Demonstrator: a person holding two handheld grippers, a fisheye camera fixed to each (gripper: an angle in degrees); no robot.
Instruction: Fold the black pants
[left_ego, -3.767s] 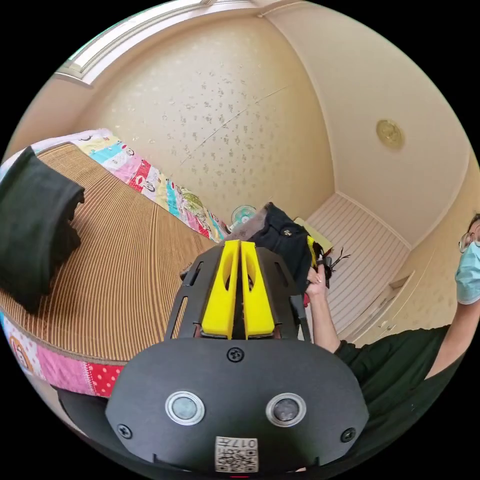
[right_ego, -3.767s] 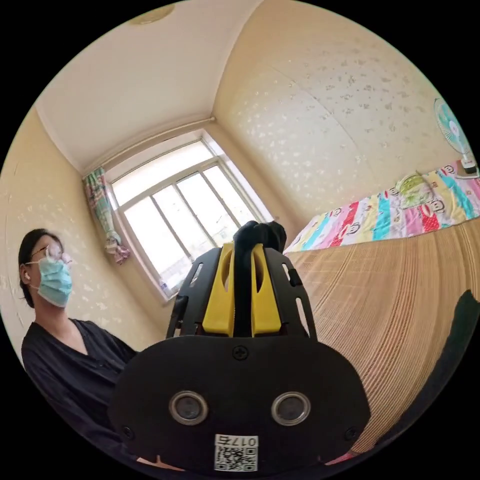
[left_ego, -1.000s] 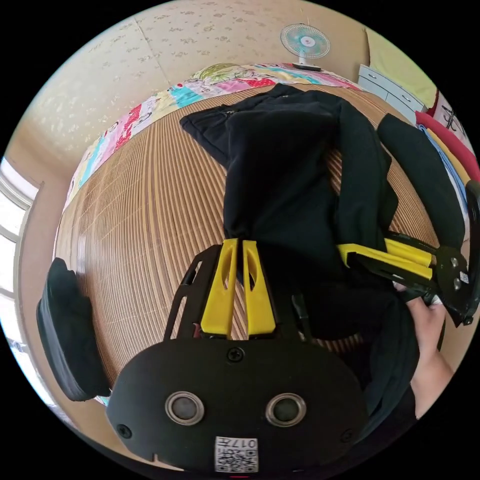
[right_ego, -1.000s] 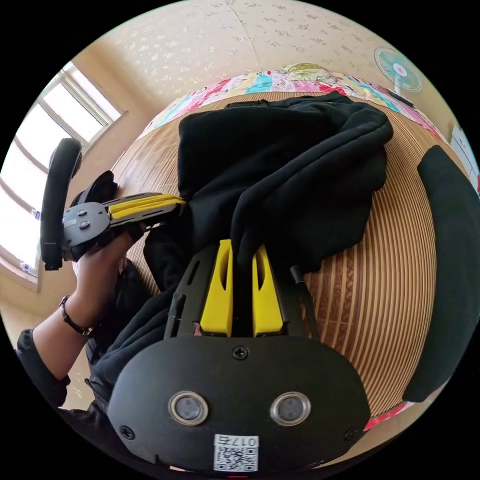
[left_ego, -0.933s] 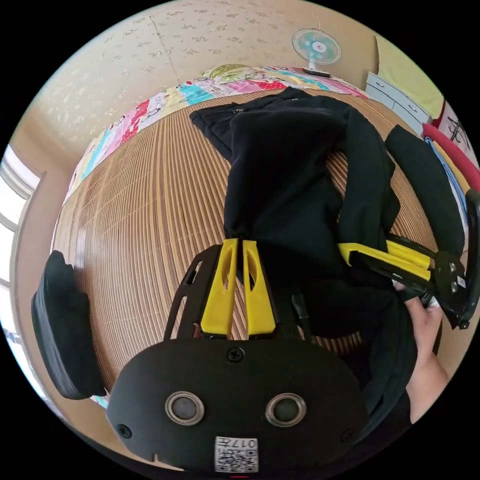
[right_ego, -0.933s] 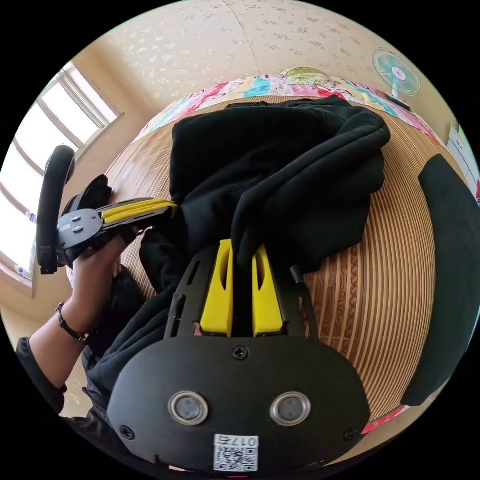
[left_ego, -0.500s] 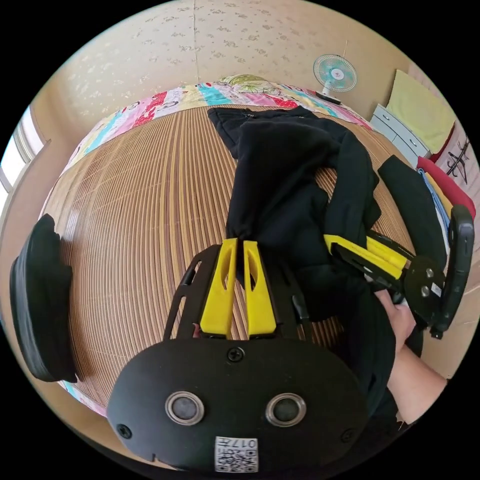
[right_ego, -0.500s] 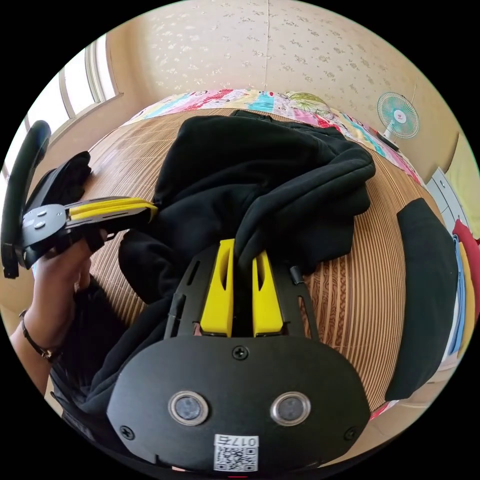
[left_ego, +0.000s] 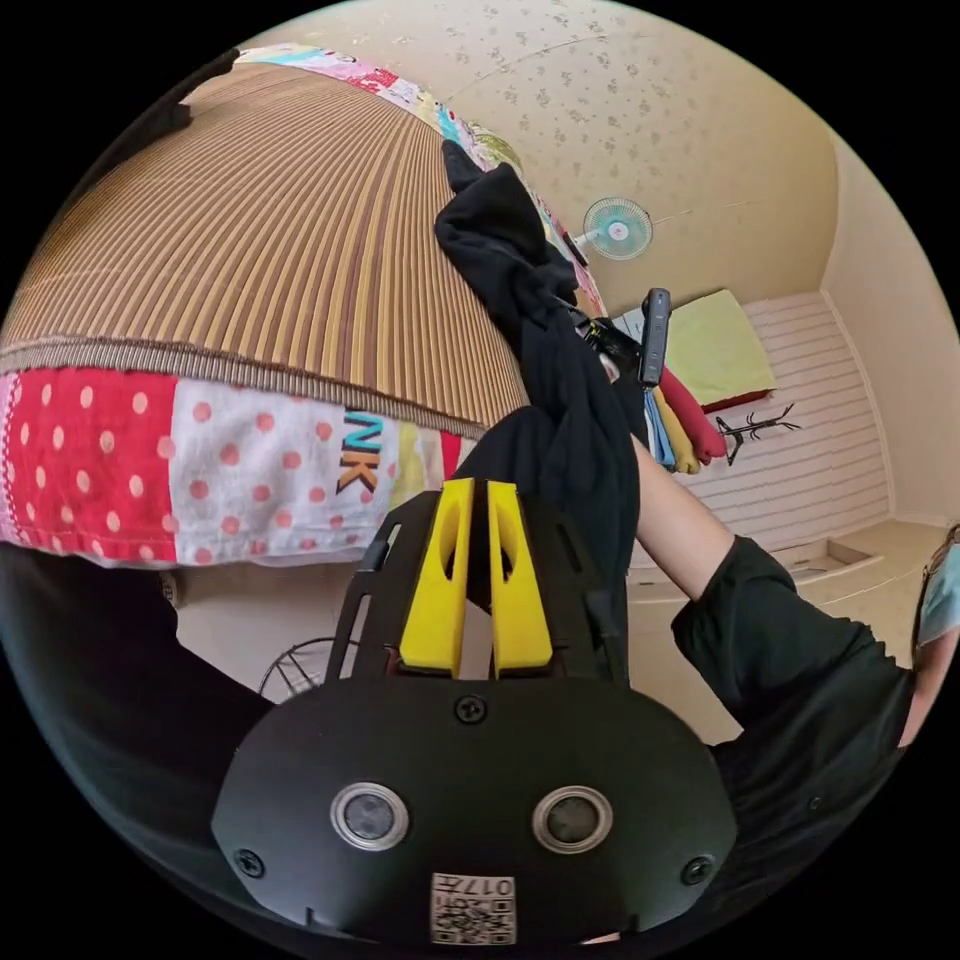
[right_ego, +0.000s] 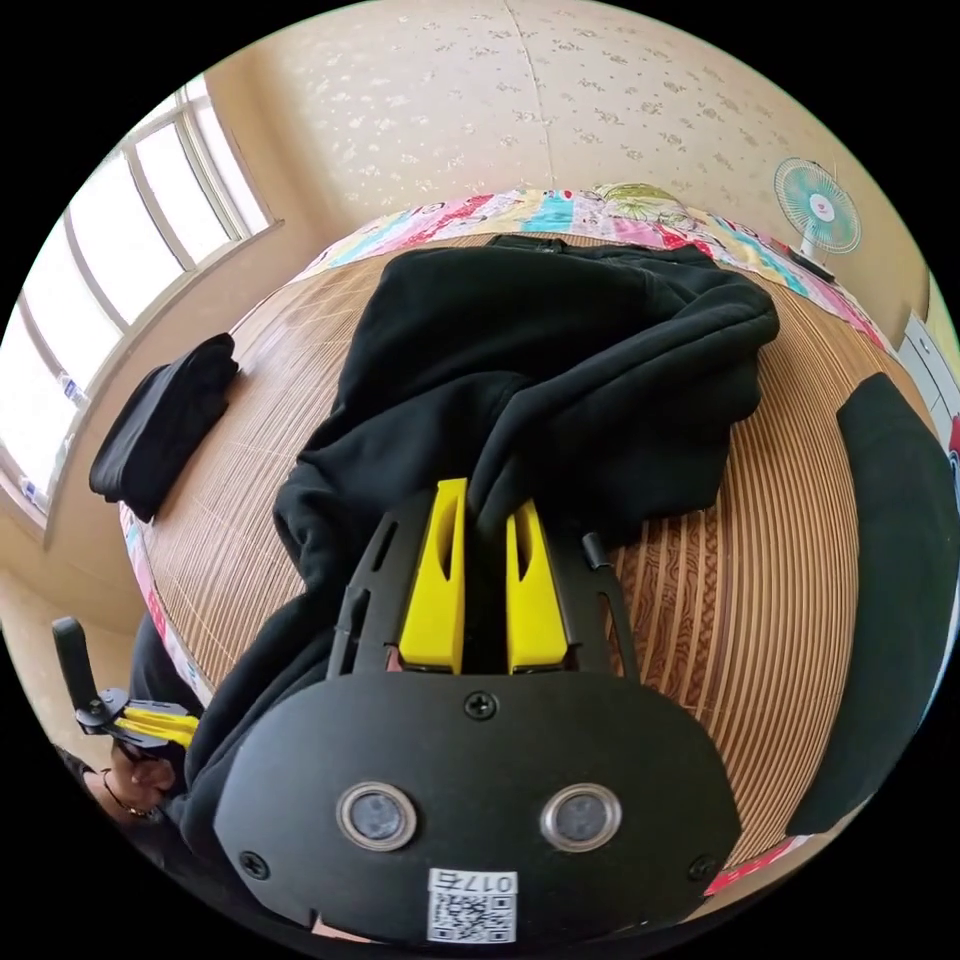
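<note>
On striped bamboo mat (right_ego: 700, 620), black pants (right_ego: 560, 350) bunched, both grippers' jaws clamped on fabric.

A striped mat (right_ego: 760, 560) covers the bed. A small fan (right_ego: 816, 214) stands by the wall. Folded black clothes (right_ego: 165, 425) lie near the window (right_ego: 110, 270).

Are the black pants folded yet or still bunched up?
Bunched up. The pants lie rumpled on the mat, part trailing over its edge, right gripper shut on a fold.

The black pants (right_ego: 560, 360) hide the right gripper's (right_ego: 485, 520) jaw tips.
</note>
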